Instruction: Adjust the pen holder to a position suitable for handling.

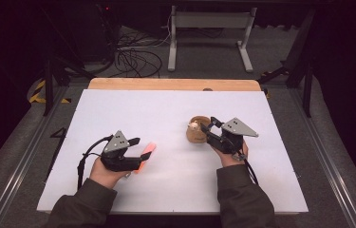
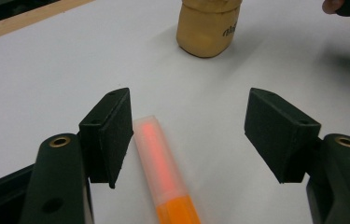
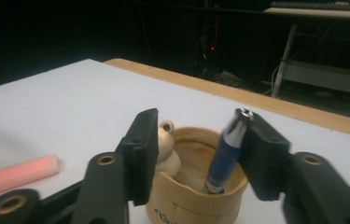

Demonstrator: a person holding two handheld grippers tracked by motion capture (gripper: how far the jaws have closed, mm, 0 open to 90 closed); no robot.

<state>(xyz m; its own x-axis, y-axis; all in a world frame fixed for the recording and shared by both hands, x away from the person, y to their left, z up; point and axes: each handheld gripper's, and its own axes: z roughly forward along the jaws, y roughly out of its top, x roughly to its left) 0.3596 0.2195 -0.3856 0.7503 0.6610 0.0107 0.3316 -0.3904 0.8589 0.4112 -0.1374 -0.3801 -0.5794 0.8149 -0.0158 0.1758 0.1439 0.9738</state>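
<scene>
High view: a white table (image 1: 166, 109) with a wooden strip along its far edge takes up the middle. The left gripper (image 1: 137, 149) sits at the near left, held in a hand that comes in from the bottom, and an orange marker (image 1: 147, 154) lies on the table between its jaws. The right gripper (image 1: 205, 127) is at the centre right, its jaws reaching over a small tan cup (image 1: 195, 133) that stands upright on the table. The two grippers are well apart.

Left gripper view: the jaws stand wide open. The marker (image 2: 161, 168) lies flat on the table between them, its frosted cap pointing away and its orange body toward the camera. It lies just beside the jaw on the left of the frame and clear of the other. The cup (image 2: 207, 25) stands farther off, near the top edge.

Right gripper view: the jaws are open and astride the cup (image 3: 196, 196). A blue pen (image 3: 226, 154) stands tilted in the cup, leaning against the jaw on the right of the frame; the other jaw is clear of it, so it is not clamped. A pale rounded figure (image 3: 167, 147) sits inside the cup by the jaw on the left. The marker (image 3: 16, 175) lies on the table at the far left.
</scene>
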